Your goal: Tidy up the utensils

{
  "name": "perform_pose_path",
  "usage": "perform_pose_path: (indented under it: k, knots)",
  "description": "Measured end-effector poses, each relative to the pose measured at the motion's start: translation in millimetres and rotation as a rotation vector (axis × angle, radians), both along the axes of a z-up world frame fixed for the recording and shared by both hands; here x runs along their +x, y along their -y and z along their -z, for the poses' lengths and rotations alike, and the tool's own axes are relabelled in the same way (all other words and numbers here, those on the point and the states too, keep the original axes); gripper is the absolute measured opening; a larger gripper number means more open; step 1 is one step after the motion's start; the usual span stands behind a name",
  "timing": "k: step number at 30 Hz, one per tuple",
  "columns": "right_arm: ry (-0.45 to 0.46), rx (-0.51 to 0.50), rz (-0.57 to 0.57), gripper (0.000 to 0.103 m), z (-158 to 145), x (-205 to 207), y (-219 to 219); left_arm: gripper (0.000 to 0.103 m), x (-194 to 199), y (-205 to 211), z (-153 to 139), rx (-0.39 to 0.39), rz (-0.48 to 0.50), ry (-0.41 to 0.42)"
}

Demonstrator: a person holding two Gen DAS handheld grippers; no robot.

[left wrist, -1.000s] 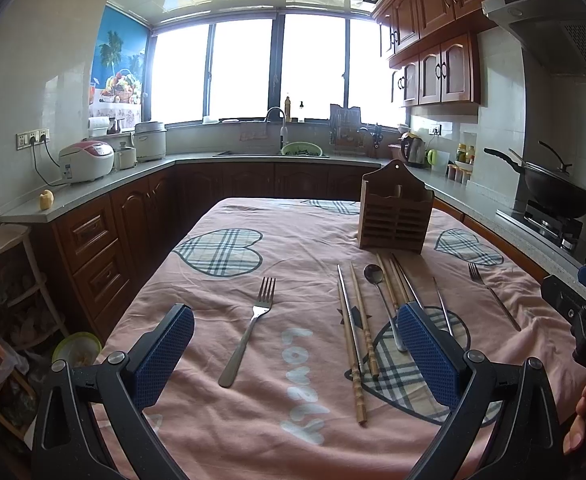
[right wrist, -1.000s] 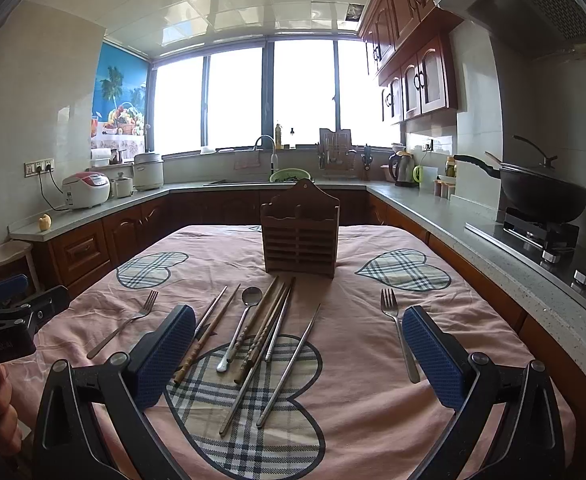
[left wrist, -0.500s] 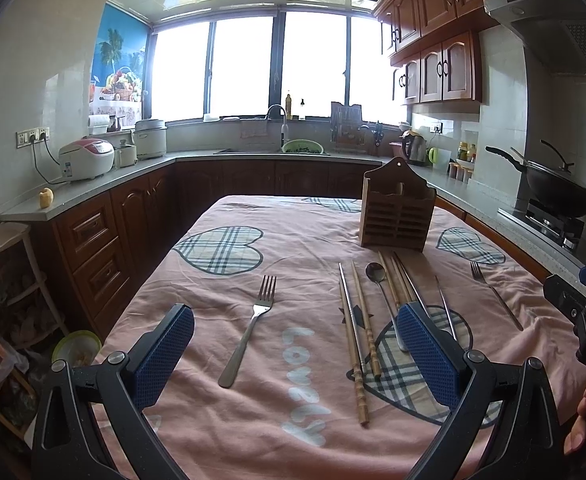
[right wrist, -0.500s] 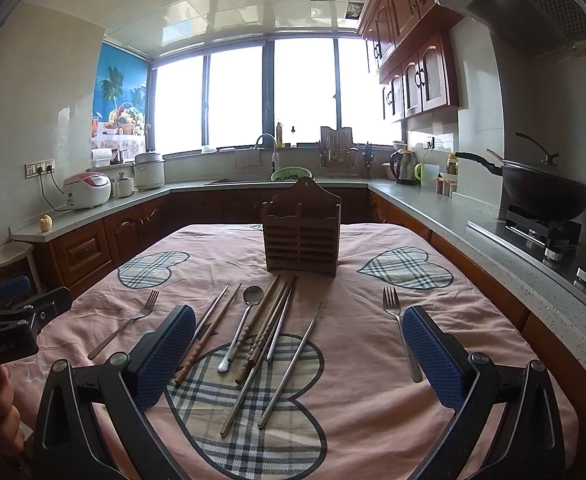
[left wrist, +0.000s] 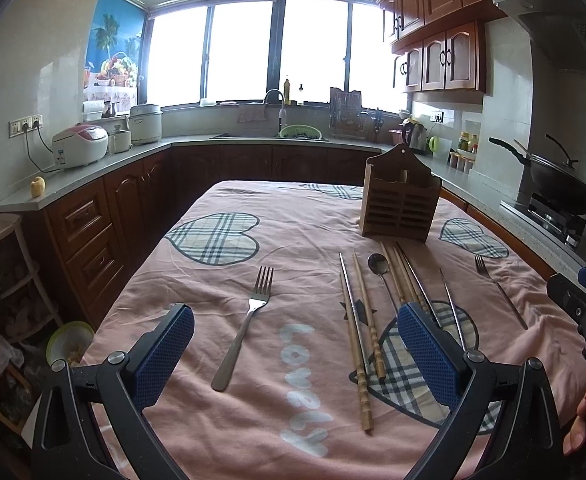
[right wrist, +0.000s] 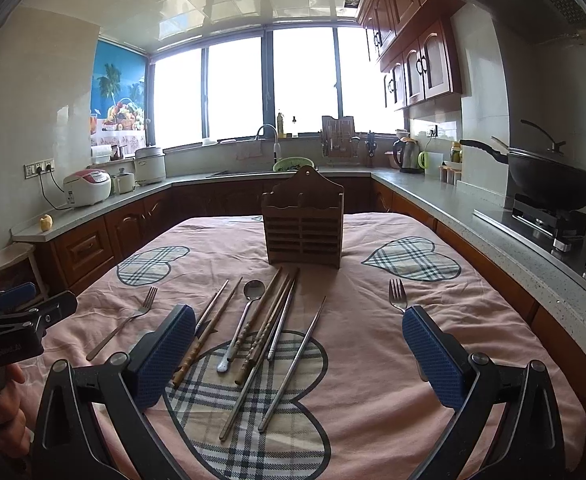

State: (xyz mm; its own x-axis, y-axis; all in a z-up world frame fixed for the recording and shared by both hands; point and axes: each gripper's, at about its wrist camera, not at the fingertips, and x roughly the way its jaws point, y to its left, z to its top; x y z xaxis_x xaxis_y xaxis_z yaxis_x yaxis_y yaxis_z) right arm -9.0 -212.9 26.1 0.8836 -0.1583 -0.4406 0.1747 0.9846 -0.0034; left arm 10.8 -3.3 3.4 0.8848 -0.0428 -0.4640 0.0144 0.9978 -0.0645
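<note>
A wooden utensil holder (left wrist: 399, 200) (right wrist: 304, 229) stands upright far on the pink cloth. Before it lie a spoon (left wrist: 381, 276) (right wrist: 241, 320), several wooden and metal chopsticks (left wrist: 362, 334) (right wrist: 271, 330), a fork (left wrist: 247, 320) (right wrist: 121, 324) to the left and a second fork (left wrist: 499, 290) (right wrist: 397, 300) to the right. My left gripper (left wrist: 293, 356) is open and empty above the near cloth, the left fork between its fingers. My right gripper (right wrist: 299, 360) is open and empty over the chopsticks; it also shows at the edge of the left wrist view (left wrist: 585, 304).
The table (left wrist: 221, 280) is ringed by counters. A rice cooker (left wrist: 79, 145) stands at left, a sink (left wrist: 277, 128) at the back, a black wok (right wrist: 553, 182) on the stove at right. A shelf (left wrist: 5, 280) stands left of the table.
Both views have shifted only slightly. The utensils and the holder have not moved and both grippers remain open.
</note>
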Motion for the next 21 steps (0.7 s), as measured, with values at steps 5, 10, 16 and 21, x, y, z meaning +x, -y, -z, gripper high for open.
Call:
perform_pose_path:
  k: [5, 10, 16, 21]
  knots:
    - [-0.003, 0.031, -0.007, 0.103, 1.0, 9.9, 7.2, 0.102, 19.5, -0.1, -2.8, -0.014, 0.02, -0.036]
    - [-0.019, 0.065, -0.008, 0.103, 2.3, 26.4, 20.7, 0.101, 45.8, -1.5, -9.5, -0.02, 0.034, -0.067]
    - [-0.067, 0.131, 0.002, 0.1, 9.1, 54.7, 38.1, 0.095, 84.3, 0.6, -12.9, -0.015, 0.048, -0.105]
    - [-0.132, 0.179, 0.004, 0.085, 18.1, 83.9, 51.6, 0.09, 124.2, 4.8, -10.8, -0.023, 0.071, -0.167]
